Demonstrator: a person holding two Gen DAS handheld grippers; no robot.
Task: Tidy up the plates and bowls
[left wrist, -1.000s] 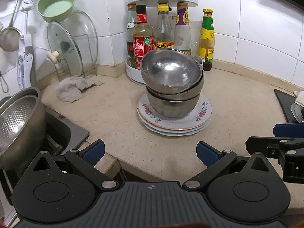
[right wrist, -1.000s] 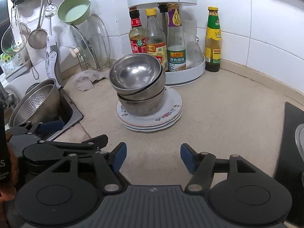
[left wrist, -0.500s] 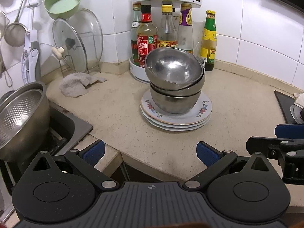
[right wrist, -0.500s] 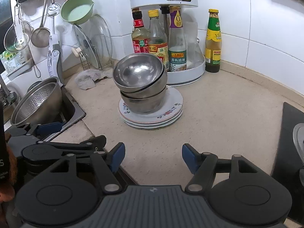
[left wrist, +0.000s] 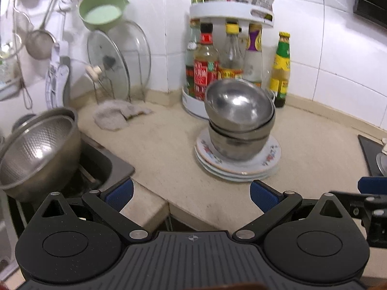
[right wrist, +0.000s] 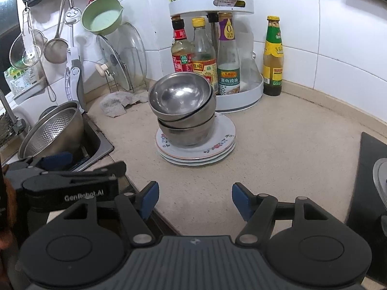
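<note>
A stack of steel bowls (left wrist: pixel 238 118) (right wrist: pixel 182 106) sits on a stack of flowered plates (left wrist: pixel 272 159) (right wrist: pixel 217 145) on the beige counter, in front of the bottle rack. The top bowl is tilted. My left gripper (left wrist: pixel 191 195) is open and empty, over the counter's front edge, well short of the plates. My right gripper (right wrist: pixel 194 200) is open and empty, near the front edge to the right of the left one (right wrist: pixel 60 183).
A white turntable rack with sauce bottles (right wrist: pixel 239 96) stands behind the stack. A steel colander (left wrist: pixel 36 149) sits in the sink at left. A rag (left wrist: pixel 113 117) and glass lids (left wrist: pixel 113 65) are at the back left. A stove edge (right wrist: pixel 372 169) lies right.
Both grippers have pulled back and risen away from the stack, which looks farther and smaller. The bowls and plates have not moved. Both grippers stay open.
</note>
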